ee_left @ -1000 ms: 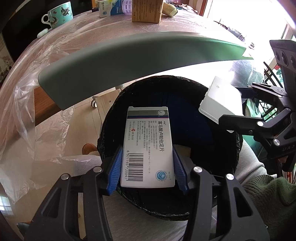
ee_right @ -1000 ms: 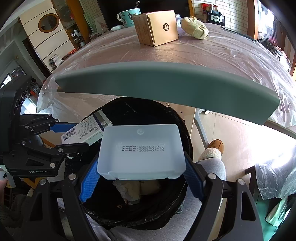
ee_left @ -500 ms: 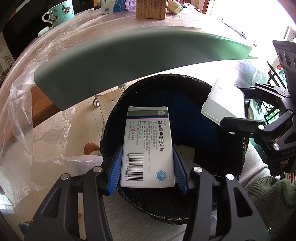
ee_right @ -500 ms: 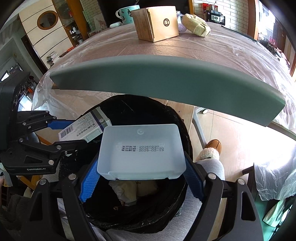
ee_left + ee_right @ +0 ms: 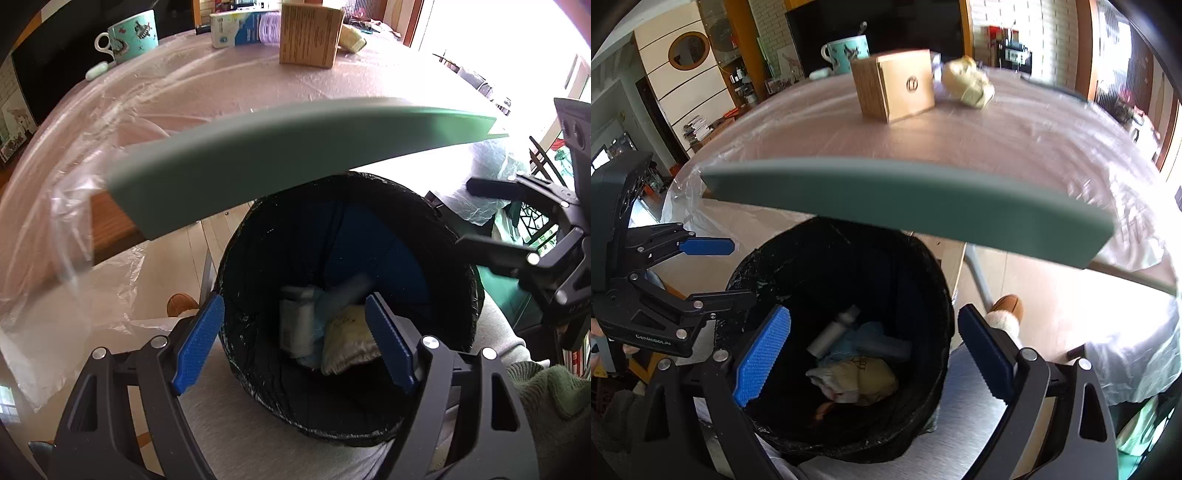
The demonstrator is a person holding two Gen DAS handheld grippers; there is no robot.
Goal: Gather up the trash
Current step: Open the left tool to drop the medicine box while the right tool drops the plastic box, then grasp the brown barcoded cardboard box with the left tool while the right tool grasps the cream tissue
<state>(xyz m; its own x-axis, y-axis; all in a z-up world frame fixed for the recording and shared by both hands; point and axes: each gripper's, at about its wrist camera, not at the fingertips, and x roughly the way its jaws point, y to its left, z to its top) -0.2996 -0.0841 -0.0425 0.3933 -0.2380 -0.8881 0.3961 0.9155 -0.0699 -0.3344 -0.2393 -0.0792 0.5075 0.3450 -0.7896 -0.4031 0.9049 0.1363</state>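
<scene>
A black-lined trash bin [image 5: 461, 266] [image 5: 934, 266] sits below both grippers. My left gripper [image 5: 295, 345] hangs over its near rim, jaws opening, nothing between the blue pads [image 5: 201, 343]. The white medicine box [image 5: 295, 325] lies blurred inside the bin beside a crumpled yellowish wrapper [image 5: 347, 339] [image 5: 857, 376]. My right gripper [image 5: 875, 354] [image 5: 463, 212] is also opening over the bin and holds nothing. A pale blurred piece [image 5: 833, 330], perhaps the plastic tray, lies in the bin on bluish scraps. In the right wrist view the left gripper [image 5: 742, 271] appears at the left, jaws apart.
The table's green edge [image 5: 295, 158] [image 5: 905, 199] overhangs the bin's far side. On the plastic-covered tabletop stand a wooden box [image 5: 897, 85], a teal mug [image 5: 129, 33], a blue-white carton [image 5: 240, 33] and a crumpled yellow wad [image 5: 971, 85]. A person's slippered foot [image 5: 1008, 306] rests beside the bin.
Both grippers have opened. The medicine box has dropped from the left gripper and the white tray from the right; both are now down in the bin.
</scene>
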